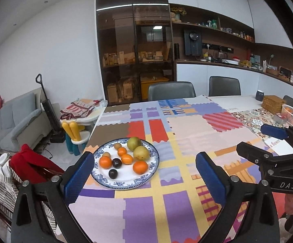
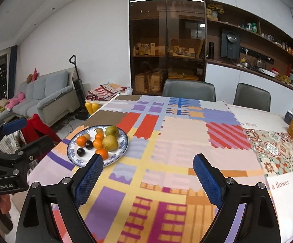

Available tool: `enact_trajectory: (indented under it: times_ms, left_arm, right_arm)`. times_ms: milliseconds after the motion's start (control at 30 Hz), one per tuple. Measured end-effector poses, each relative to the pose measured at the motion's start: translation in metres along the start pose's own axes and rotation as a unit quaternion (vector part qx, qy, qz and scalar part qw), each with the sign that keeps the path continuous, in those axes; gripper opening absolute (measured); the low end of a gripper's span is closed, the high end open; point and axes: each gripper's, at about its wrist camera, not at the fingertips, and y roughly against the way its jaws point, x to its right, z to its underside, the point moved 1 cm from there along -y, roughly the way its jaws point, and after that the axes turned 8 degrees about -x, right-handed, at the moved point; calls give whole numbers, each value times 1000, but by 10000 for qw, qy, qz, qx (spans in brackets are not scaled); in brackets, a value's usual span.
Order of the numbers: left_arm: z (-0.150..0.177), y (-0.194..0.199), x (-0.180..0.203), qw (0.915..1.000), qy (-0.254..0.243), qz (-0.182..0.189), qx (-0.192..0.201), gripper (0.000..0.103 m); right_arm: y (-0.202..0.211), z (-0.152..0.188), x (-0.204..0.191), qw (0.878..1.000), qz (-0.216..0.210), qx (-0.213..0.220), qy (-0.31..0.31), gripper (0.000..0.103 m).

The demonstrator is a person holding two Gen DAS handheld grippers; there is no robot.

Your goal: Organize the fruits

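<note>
Both claws are wide and hold nothing: the left claw (image 1: 144,176) and right claw (image 2: 148,174) hang near the blue-patterned plate (image 1: 154,163) of fruit. Reach slowly, pick one orange (image 1: 140,167).

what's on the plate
On the plate: two pears, four oranges, two dark plums and two small brown fruits. The left gripper's finger covers its near-left rim.
</note>
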Motion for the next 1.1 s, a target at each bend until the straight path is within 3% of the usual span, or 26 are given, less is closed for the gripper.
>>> enact_trajectory:
  times_ms: [500,1100]
  left_arm:
    - [22,22,20,10000,78,4,-28,103]
    - [26,34,22,9999,75,-48,123,103]
  right_arm:
    - [44,32,11,9991,180,358,-155,91]
    - [50,38,14,9990,147,371,-221,91]
